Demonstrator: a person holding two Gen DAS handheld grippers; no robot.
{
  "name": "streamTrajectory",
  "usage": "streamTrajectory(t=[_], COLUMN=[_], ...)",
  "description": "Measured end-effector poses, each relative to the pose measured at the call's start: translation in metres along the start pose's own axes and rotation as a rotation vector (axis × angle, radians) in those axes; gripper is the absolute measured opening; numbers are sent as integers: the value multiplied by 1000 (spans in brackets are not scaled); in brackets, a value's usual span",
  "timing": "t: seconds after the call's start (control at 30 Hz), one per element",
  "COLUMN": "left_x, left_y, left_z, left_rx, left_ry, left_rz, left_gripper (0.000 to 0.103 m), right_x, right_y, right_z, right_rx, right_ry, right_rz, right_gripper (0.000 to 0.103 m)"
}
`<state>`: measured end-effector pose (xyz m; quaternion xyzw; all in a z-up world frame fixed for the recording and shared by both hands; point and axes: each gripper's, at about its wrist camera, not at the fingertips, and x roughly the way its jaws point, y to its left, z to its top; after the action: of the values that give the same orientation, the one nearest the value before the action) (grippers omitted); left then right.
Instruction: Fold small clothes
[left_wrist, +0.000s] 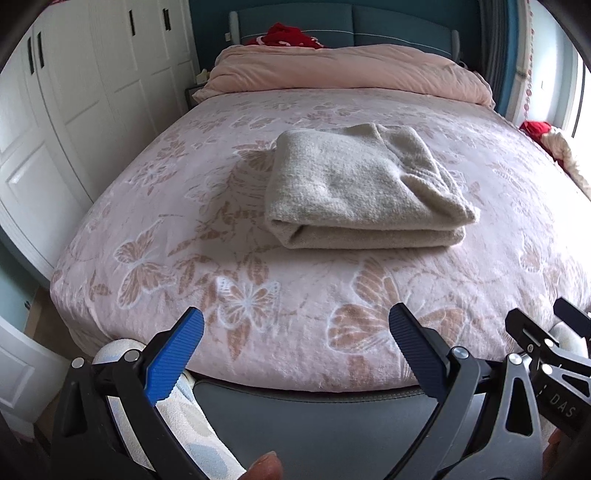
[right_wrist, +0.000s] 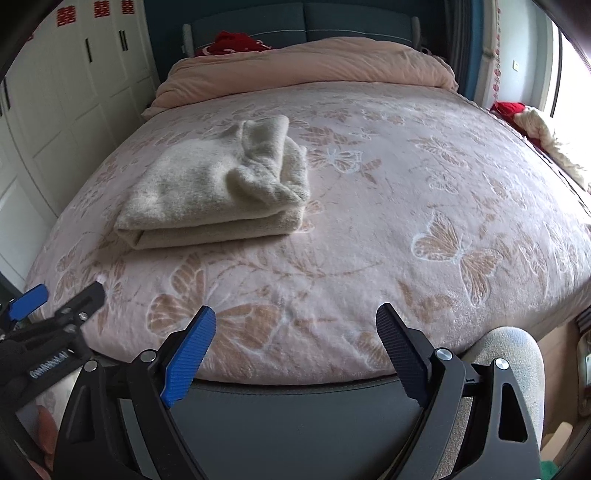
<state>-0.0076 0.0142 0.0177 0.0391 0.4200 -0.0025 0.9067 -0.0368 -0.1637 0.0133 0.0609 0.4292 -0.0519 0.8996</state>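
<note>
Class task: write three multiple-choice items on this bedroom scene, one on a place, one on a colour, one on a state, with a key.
1. Where does the cream garment lie?
A. on the butterfly blanket
B. on the floor
C. inside the wardrobe

2. What colour is the cloth by the headboard?
A. green
B. red
C. black

3. How do the left hand-held gripper and right hand-held gripper stand?
A. both clamped on the garment
B. one open, one shut
C. both open, holding nothing

Key: 1 A, it rests folded on the blanket; 2 B, it shows bright red; 3 C, blanket shows between each pair of fingers.
</note>
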Motion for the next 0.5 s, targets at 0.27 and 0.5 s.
streamTrajectory(t=[0.27,0.5], left_x=[1,-1], left_y=[-9,-15], left_z=[-6,-7], left_rx=[17,29], left_ry=[7,-7], left_rz=[1,19], left_gripper=[98,98], right_x=[-3,-6], right_y=[6,11], right_z=[0,-1], right_rx=[-17,-22], right_ry=[-9,-14], right_rz=[6,9], right_gripper=[86,86])
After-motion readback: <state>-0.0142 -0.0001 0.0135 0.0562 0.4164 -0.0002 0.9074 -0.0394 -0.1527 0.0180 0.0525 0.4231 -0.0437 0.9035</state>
